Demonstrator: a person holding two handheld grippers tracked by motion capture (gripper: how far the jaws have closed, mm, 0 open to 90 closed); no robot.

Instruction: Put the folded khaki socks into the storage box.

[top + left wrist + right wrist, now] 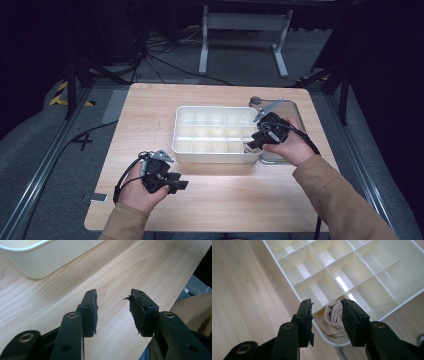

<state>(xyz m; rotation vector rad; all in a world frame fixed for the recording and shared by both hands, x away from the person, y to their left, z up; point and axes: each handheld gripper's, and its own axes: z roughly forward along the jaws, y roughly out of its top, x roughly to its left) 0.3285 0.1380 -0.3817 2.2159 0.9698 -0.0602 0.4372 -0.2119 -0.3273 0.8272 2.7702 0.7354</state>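
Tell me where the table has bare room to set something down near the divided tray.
Bare wood lies left of the white divided tray, between it and the table edge, and along the near strip between the left gripper and right hand. The tray's right side is crowded: the right gripper hangs over the corner cell holding a rolled beige cloth, with a metal tray beside it.

A pale wooden worktop [150,115] stands on grey carpet [40,150] in a dark room, lit from above. Behind it a white metal frame [245,22] rises among black cables [160,62]. Yellow-black hazard tape [62,92] marks the floor at the left.
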